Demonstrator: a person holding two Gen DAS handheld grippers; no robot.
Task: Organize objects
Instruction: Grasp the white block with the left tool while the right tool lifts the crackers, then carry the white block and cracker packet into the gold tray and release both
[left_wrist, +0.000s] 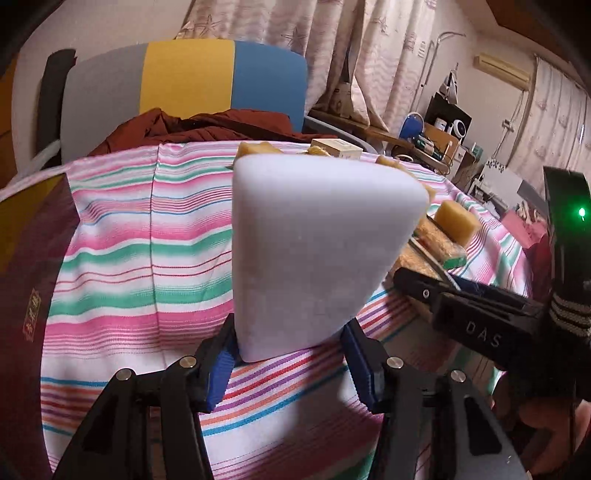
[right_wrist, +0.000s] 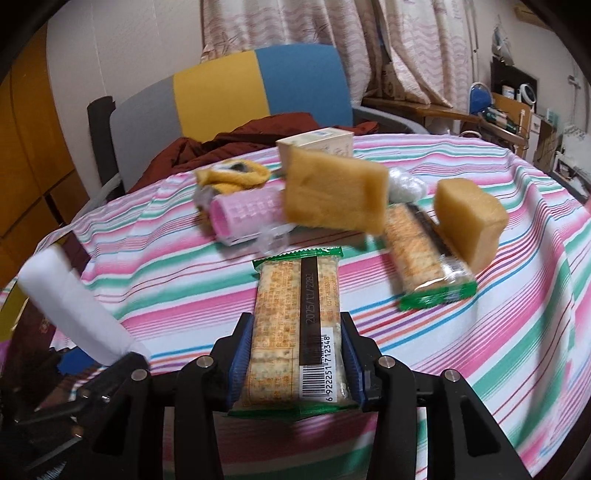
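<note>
On the cracker packet (right_wrist: 295, 332) that you hold in the right gripper (right_wrist: 297, 363), read the date 2025/11/22B2 along the dark strip, and the barcode digits 6 922251 712348. The letters DAS stand on the right gripper's black body (left_wrist: 480, 332). The gold characters on the dark red box (left_wrist: 33, 288) are illegible.
</note>
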